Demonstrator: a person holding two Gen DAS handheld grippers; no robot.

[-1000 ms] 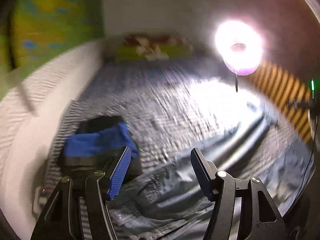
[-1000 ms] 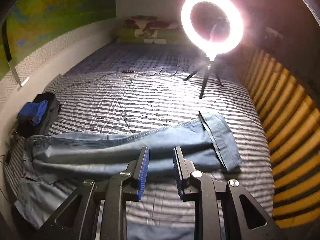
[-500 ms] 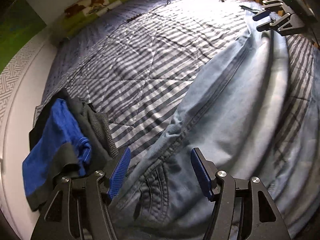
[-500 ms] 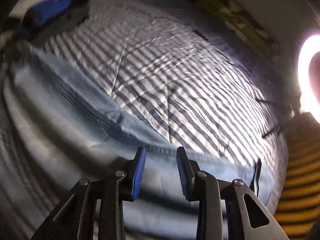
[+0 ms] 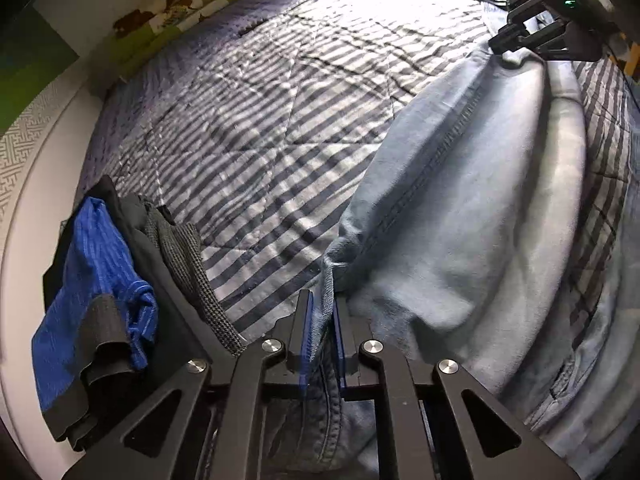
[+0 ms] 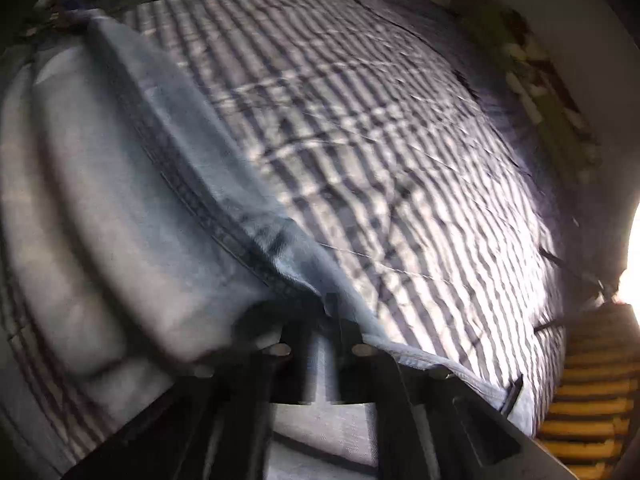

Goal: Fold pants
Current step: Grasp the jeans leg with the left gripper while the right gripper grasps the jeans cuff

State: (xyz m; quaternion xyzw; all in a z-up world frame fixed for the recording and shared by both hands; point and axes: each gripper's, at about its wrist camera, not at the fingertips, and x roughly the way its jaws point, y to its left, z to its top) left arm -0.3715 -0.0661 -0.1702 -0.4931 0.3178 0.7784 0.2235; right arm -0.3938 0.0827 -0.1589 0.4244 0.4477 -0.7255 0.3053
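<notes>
Light blue jeans [image 5: 460,200] lie stretched across a striped bed cover [image 5: 260,120]. My left gripper [image 5: 322,300] points steeply down at the near end. Its jaws are closing with a fold of the denim edge pinched between the blue pads. At the far end of the jeans, my right gripper [image 5: 532,36] shows as a dark frame on the cloth. In the blurred right wrist view the jeans [image 6: 100,200] bunch up at my right gripper [image 6: 320,320]. Its jaws are closing with the seamed edge caught between them.
A heap of blue and black clothes [image 5: 92,280] lies left of my left gripper by the white bed side [image 5: 24,200]. Green patterned pillows [image 5: 168,12] sit at the head. A bright ring light [image 6: 632,260] and yellow slats [image 6: 592,400] border the right side.
Both grippers have dropped from above the bed onto the jeans. Their jaws, open before, have come together on the denim edge, and the cloth bunches at each.
</notes>
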